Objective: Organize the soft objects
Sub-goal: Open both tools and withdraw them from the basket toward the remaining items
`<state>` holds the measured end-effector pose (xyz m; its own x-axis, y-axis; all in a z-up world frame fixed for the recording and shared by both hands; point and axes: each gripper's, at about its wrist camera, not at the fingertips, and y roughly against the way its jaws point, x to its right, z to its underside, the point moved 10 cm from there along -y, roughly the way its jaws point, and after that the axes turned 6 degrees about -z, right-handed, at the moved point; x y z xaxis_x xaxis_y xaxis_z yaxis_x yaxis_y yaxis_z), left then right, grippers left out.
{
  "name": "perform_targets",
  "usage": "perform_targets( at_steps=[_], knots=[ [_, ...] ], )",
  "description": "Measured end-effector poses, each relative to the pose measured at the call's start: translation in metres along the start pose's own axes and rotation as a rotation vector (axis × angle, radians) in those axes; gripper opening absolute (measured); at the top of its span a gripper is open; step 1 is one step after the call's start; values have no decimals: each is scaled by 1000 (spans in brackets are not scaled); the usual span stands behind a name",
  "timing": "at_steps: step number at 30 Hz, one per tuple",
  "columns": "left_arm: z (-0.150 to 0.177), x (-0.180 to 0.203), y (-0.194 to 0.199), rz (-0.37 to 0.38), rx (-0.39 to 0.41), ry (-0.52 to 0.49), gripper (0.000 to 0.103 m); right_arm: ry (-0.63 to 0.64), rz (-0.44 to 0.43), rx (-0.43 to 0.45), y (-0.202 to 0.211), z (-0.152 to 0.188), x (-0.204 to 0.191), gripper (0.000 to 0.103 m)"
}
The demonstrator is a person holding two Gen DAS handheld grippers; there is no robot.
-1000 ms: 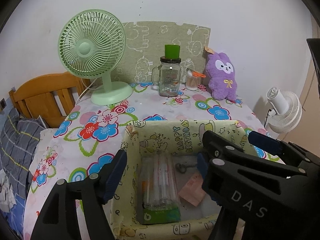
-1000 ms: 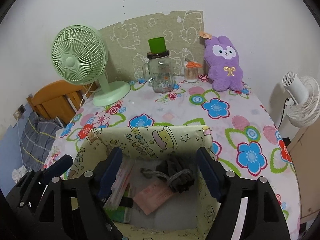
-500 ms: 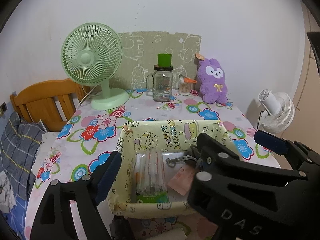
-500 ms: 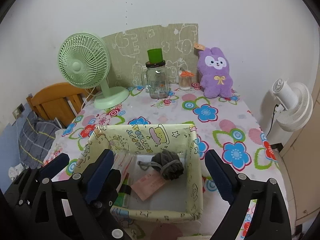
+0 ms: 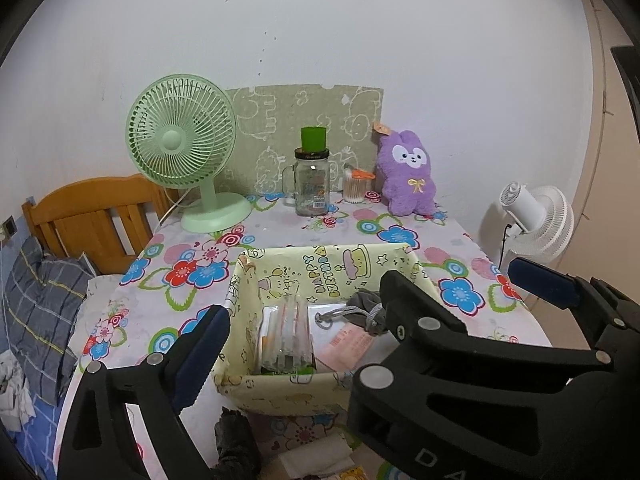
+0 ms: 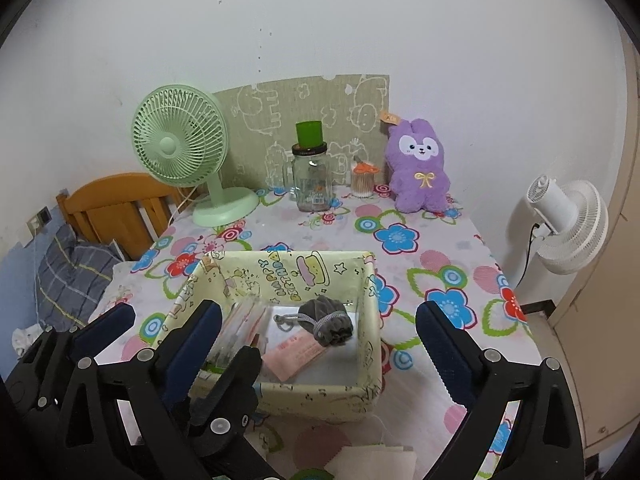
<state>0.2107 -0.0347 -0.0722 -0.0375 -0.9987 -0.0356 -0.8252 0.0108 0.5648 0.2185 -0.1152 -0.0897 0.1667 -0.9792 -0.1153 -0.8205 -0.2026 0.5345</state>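
Both hand-held grippers have backed off w/ jaws just opening: left hand-held gripper & right hand-held gripper spread, nothing betw. Fabric bin at 12 holds grey pouch. Next soft item, purple plush, sits far at 1; approach wide, pinch body mid.

I hold both grippers tilted downward, side by side. The left gripper has its jaws wide apart, just opened further, nothing between them. The right gripper also has just spread its jaws, holding nothing.
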Motion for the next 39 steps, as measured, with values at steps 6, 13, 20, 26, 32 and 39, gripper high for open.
perform_targets(
  at_steps=[6, 13, 20, 26, 32, 39],
  knots=[
    [2, 5, 14, 0, 14, 4, 99, 8, 1, 21, 17, 2, 1, 99],
    [5, 7, 27, -10, 28, 3, 101, 17, 6, 43, 35, 5, 1, 99],
    [10, 10, 40, -12, 39, 3, 102, 21, 9, 59, 50, 10, 1, 99],
    [16, 12, 49, -8, 44, 0, 102, 21, 10, 65, 59, 14, 1, 99],
    [22, 16, 58, -10, 62, -9, 103, 28, 26, 79, 71, 22, 2, 99],
    [33, 20, 62, 1, 55, -8, 103, 32, 39, 76, 79, 34, 6, 99]
  ],
)
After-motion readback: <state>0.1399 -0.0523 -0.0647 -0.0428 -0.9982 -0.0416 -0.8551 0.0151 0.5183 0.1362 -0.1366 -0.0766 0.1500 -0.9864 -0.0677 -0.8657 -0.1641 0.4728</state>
